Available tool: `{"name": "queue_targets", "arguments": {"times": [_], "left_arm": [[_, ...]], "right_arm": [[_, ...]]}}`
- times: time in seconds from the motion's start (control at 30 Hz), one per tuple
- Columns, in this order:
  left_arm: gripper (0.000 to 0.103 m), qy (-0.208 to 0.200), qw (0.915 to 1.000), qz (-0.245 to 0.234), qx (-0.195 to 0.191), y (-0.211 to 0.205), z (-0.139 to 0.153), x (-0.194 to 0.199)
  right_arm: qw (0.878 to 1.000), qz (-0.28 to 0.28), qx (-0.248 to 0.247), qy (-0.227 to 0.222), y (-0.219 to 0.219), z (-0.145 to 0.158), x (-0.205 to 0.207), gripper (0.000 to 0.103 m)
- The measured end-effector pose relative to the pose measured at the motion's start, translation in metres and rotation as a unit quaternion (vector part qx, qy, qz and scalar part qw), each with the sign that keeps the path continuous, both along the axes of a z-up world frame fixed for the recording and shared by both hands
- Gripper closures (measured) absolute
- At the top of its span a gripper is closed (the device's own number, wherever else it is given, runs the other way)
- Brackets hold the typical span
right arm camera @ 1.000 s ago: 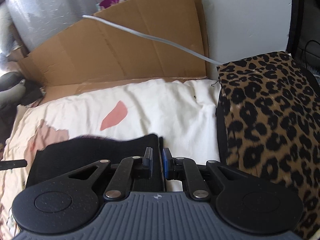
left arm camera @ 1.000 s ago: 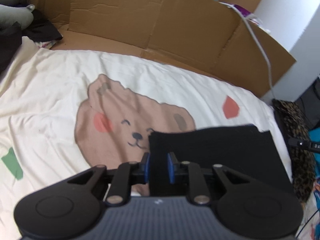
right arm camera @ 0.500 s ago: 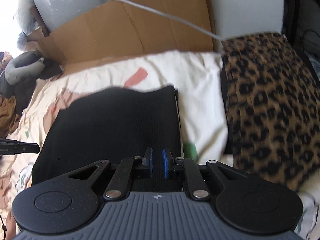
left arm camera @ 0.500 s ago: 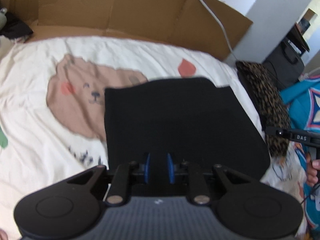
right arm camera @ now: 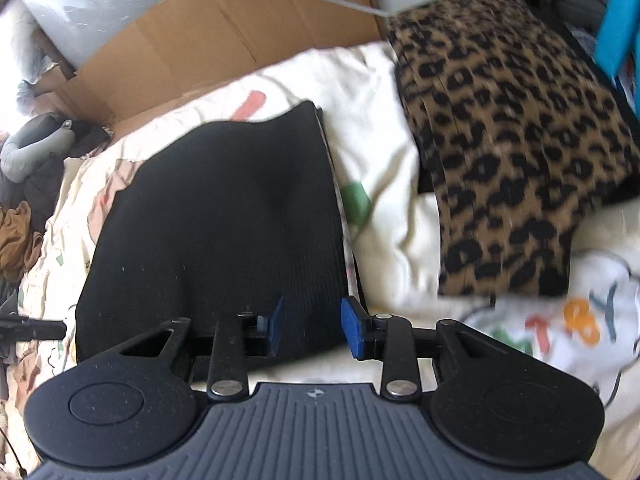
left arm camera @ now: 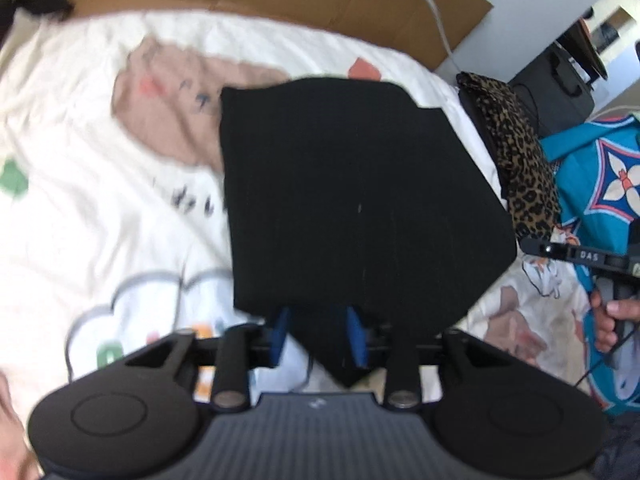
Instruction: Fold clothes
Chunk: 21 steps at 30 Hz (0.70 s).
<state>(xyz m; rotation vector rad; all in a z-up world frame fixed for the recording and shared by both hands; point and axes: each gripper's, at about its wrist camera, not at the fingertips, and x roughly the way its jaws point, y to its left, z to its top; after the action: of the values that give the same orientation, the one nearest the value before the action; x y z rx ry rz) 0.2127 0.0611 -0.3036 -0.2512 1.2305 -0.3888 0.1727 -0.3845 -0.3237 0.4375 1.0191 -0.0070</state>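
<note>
Black folded garment point(left arm camera: 356, 200) lay flat on the cartoon bedsheet point(left arm camera: 80, 200), left gripper point(left arm camera: 318, 336) and right gripper point(right arm camera: 312, 326) both spread wide, holding nothing, garment's near corner hidden behind left fingers, sheet print blurred.

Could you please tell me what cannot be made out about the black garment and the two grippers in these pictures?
- Black garment: its near edge is hidden behind the left hand-held gripper in the left wrist view.
- Its underside and number of folded layers: hidden in both views.
- Right hand-held gripper: its fingers stand apart; whether they touch the cloth is unclear.
- Bedsheet print: motion-blurred, lettering unreadable.
</note>
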Motion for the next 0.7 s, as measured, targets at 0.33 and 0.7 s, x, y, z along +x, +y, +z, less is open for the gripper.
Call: {"name": "queue_targets", "arguments": {"times": [0.33, 0.7], "left_arm": [[0.066, 0.033, 0.9980, -0.049, -0.024, -0.017, -0.027, -0.015], [0.081, 0.030, 0.9973, -0.061, -0.026, -0.028, -0.036, -0.018]], "right_arm": [[0.994, -0.070, 0.084, 0.030, -0.017, -0.036, -0.014, 0.066], [0.974, -0.139, 0.178, 0.019, -0.030, -0.060, -0.010, 0.064]]}}
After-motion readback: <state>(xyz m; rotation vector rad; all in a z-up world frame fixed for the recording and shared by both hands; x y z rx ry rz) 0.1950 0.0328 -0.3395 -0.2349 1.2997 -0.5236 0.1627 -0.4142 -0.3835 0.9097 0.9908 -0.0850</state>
